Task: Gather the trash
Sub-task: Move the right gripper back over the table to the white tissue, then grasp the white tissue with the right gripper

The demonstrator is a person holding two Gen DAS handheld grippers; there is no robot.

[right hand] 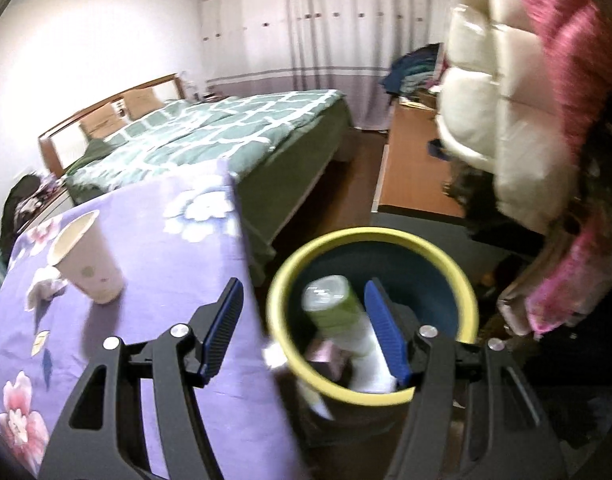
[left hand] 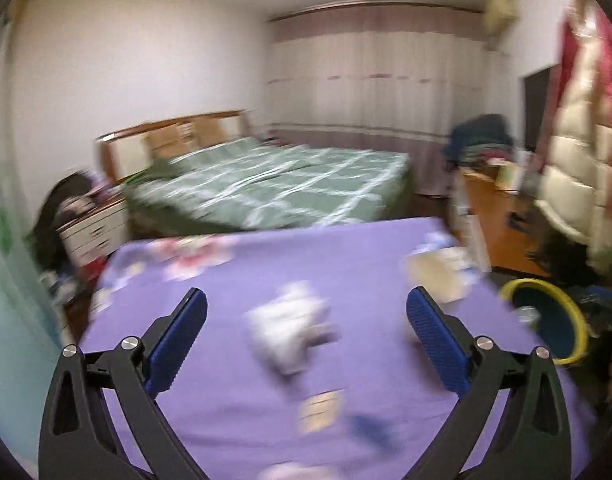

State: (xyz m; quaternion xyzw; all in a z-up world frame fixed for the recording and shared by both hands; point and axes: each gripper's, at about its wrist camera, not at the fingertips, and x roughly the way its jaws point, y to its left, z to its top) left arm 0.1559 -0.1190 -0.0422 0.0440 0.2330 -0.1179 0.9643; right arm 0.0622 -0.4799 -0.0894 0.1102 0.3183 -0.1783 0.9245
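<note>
A crumpled white tissue lies on the purple floral tablecloth; my left gripper hangs open above and around it, blurred. A white paper cup stands at the table's right edge, and it also shows in the right wrist view. A small card lies nearer. My right gripper is open over the yellow-rimmed dark bin, where a green-and-white bottle lies between the fingers inside the bin. The bin also shows in the left wrist view.
A green checked bed stands behind the table. A wooden desk with piled clothes is at the right, with a white puffer coat and pink garment hanging close by. A nightstand is at the left.
</note>
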